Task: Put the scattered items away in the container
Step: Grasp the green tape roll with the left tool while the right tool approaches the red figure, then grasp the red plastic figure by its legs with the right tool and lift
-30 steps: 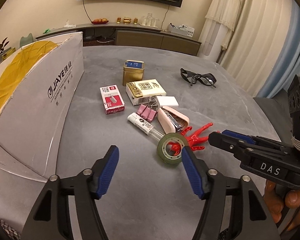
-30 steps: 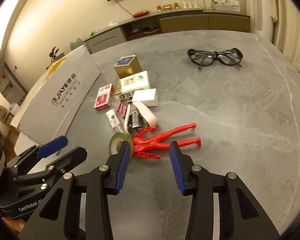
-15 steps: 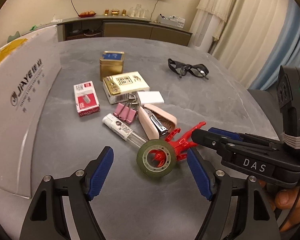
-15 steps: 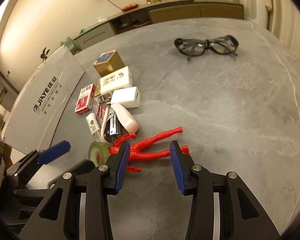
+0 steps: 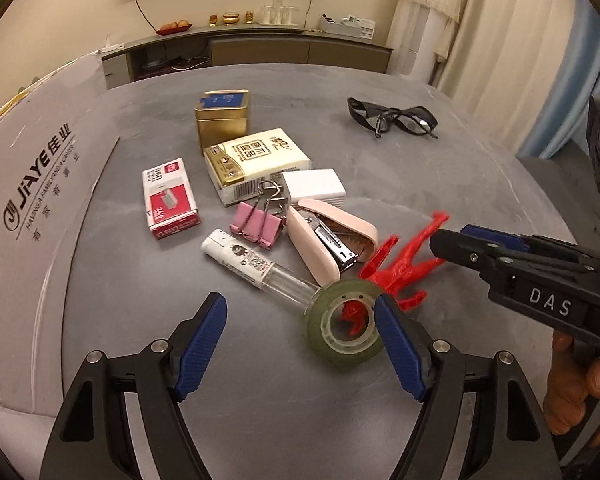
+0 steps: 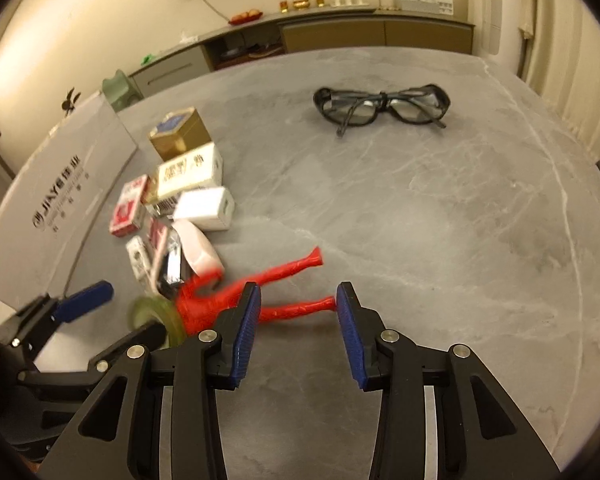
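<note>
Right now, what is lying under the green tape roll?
Through the hole of the tape roll a part of the red figure shows, and the clear end of the glue stick reaches its rim. Whatever the band covers is hidden.

cream walls [image 5: 40, 8] | low sideboard [image 5: 260, 46] | pale curtains [image 5: 500, 40]

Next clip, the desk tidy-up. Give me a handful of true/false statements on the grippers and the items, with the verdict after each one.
1. Both grippers are open. True: the left gripper and the right gripper hold nothing.
2. The tape roll lies inside the cardboard box. False: it lies on the table, against the left gripper's right finger.
3. The glasses lie apart from the cluster. True.
4. The right gripper straddles a leg of the red figure. True.
5. The pink stapler stands on the gold tin. False: it lies on the table.
</note>
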`<state>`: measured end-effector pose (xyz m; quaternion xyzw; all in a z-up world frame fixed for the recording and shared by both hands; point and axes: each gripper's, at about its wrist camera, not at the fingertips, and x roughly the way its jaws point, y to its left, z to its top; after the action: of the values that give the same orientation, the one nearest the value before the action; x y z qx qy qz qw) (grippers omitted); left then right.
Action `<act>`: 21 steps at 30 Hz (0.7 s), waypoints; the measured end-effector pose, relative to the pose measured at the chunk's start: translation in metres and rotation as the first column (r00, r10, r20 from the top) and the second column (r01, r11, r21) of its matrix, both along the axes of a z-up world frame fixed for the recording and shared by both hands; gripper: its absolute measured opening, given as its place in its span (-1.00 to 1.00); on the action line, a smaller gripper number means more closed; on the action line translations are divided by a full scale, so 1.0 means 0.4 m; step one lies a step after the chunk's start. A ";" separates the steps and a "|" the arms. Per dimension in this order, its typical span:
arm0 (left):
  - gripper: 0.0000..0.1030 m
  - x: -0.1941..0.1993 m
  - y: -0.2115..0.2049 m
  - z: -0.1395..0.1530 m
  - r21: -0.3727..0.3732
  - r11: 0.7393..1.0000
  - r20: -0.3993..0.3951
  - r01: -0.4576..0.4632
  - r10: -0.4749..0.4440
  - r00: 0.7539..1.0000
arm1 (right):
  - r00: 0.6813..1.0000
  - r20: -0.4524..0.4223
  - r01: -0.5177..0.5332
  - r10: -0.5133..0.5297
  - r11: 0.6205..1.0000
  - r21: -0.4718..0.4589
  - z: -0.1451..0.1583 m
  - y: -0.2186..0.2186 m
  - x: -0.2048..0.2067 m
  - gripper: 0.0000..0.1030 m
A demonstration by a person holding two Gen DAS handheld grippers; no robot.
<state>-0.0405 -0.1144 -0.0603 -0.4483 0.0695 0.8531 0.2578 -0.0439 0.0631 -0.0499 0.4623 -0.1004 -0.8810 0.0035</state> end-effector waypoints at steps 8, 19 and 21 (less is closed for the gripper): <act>0.53 -0.018 -0.050 0.010 0.011 0.998 -0.003 -0.058 0.058 0.998 | 0.998 -0.001 0.059 -0.059 0.998 -0.038 -0.006 0.052 0.004 -0.15; 0.41 -0.009 -0.007 -0.037 -0.012 0.999 0.029 -0.034 0.034 0.999 | 0.999 -0.007 -0.049 0.049 0.998 -0.050 -0.008 -0.035 -0.033 -0.11; 0.40 -0.005 -0.030 -0.037 -0.020 0.998 0.025 -0.055 0.056 0.998 | 1.000 -0.006 -0.023 0.023 0.999 -0.033 -0.007 -0.025 -0.039 -0.11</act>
<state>-0.0424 -0.1265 -0.0752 -0.4635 0.0616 0.8533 0.2306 -0.0595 0.0533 -0.0526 0.4608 -0.1096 -0.8804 0.0216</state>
